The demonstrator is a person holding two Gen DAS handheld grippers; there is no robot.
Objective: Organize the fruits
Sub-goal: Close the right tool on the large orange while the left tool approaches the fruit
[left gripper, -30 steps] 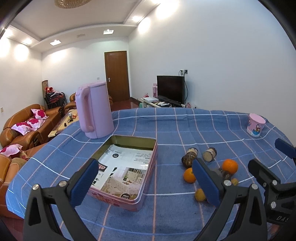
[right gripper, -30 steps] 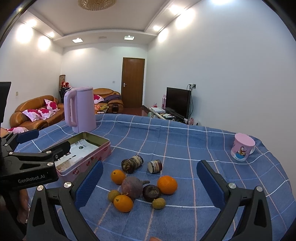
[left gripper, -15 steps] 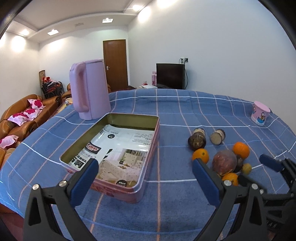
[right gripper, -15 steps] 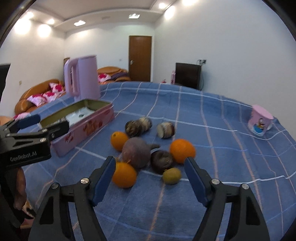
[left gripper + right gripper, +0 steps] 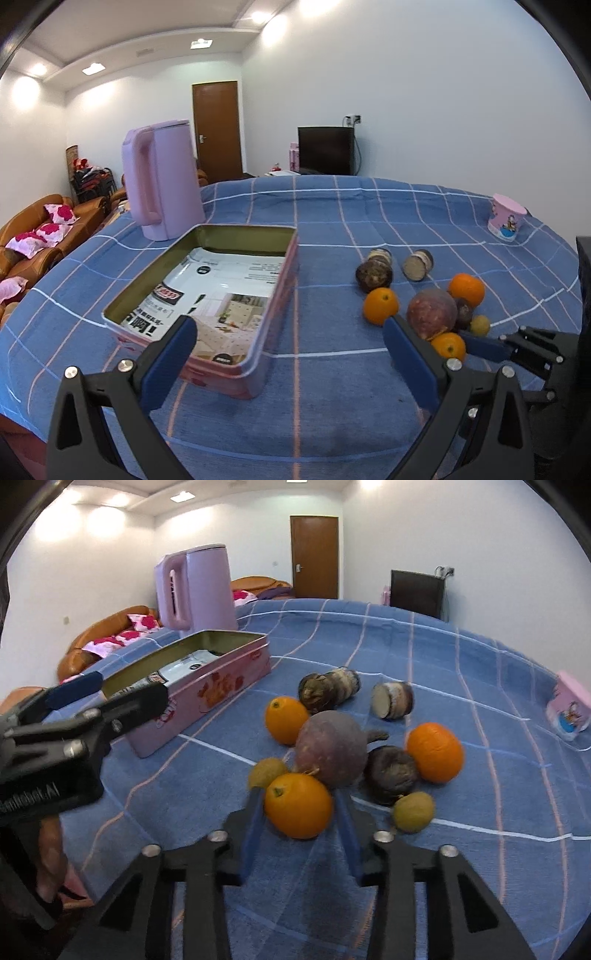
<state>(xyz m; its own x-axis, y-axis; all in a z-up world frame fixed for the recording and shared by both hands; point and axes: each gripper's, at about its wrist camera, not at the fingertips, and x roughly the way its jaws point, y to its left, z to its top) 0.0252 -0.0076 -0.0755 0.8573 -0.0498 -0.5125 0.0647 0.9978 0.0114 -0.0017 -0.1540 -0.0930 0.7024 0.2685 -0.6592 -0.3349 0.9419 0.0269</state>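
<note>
Several fruits lie in a pile on the blue checked tablecloth (image 5: 332,406). My right gripper (image 5: 297,805) is shut on the nearest orange (image 5: 298,805), on the cloth; it also shows in the left wrist view (image 5: 448,346). Behind it lie a big purple round fruit (image 5: 330,752), two more oranges (image 5: 286,720) (image 5: 435,752), a dark fruit (image 5: 390,771), two small yellow-green fruits (image 5: 413,811) (image 5: 266,771) and two brown cut pieces (image 5: 328,689) (image 5: 392,700). The open pink tin (image 5: 207,291), lined with printed paper, sits left of the pile. My left gripper (image 5: 291,350) is open and empty near the tin's front.
A tall pink kettle (image 5: 162,184) stands behind the tin. A pink cartoon cup (image 5: 505,218) stands at the far right of the table. Sofas (image 5: 40,236), a door and a TV are in the room beyond the table's edge.
My right gripper has moved down and forward to the pile and its fingers have closed from wide open onto the nearest orange. My left gripper has lowered toward the tin and stayed open.
</note>
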